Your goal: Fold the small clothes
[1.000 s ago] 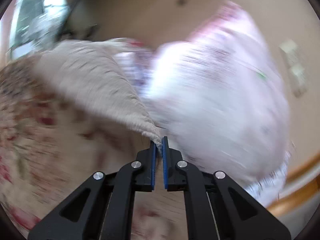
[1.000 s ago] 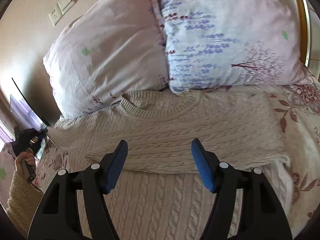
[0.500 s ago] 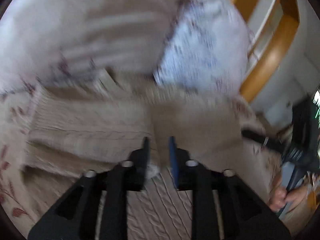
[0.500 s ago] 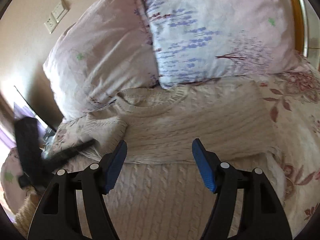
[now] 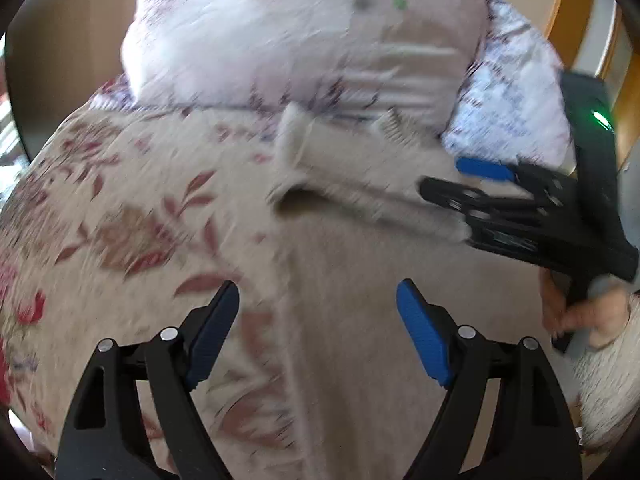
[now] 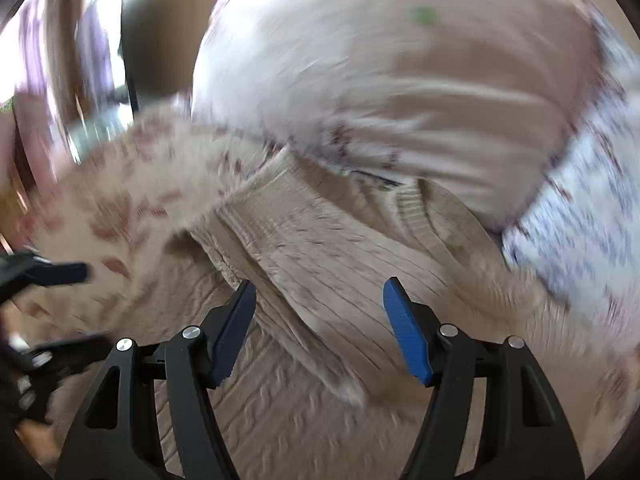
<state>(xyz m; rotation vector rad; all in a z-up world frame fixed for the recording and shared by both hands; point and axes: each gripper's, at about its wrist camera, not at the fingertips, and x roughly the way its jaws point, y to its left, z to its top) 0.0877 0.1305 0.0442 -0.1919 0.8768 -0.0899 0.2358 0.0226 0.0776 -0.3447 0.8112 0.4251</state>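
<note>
My left gripper (image 5: 318, 336) jaws wide over the cream sweater (image 6: 320, 264), my right gripper (image 6: 318, 328) wide too, holding nothing, pillows (image 5: 304, 36) behind, floral bedspread (image 5: 112, 208) beneath

Soft daylight, both fisheye views heavily motion-blurred, pillow (image 5: 304, 36) washed pale, sweater (image 6: 340, 248) knit smeared though partly legible, gripper fingers (image 6: 234, 332) sharp in the foreground, dark vignette and curved distortion at the edges
</note>
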